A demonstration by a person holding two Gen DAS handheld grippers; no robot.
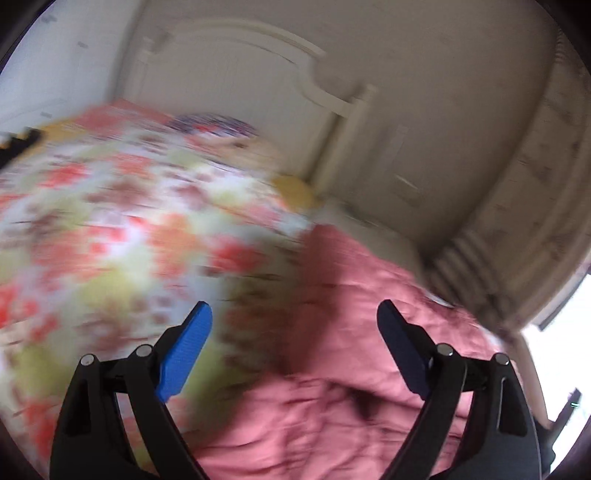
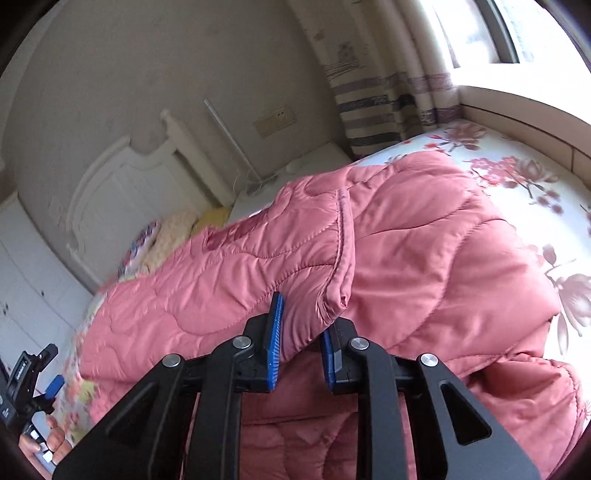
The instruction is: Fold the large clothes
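My right hand-held gripper (image 2: 299, 345) has its blue pads pinched on a folded edge of the pink quilted coat (image 2: 406, 258), which hangs up out of the jaws and spreads away over the bed (image 2: 517, 177). The coat lies in a puffy heap across the flowered bedspread, one layer doubled over another, with a stitched seam running down toward my pads. My left hand-held gripper (image 1: 295, 347) is spread wide and holds nothing; it hangs over the coat (image 1: 369, 332), where the pink fabric meets the flowered bedspread (image 1: 110, 221). That view is badly smeared, so I cannot tell how near the fingers are to the cloth. In the right view the left hand-held gripper also shows at the lower left edge, beside the near rim of the bed. At the head of the bed stands a white carved headboard (image 2: 122, 192), with pillows (image 2: 173, 229) bunched against it just past the far end of the coat. A small white nightstand (image 2: 314, 155) sits beside the bed under a wall socket (image 2: 275, 120). A striped curtain (image 2: 373, 103) hangs beyond the nightstand, next to a bright window (image 2: 491, 29). White cupboard doors (image 2: 26, 266) line the wall on the left.
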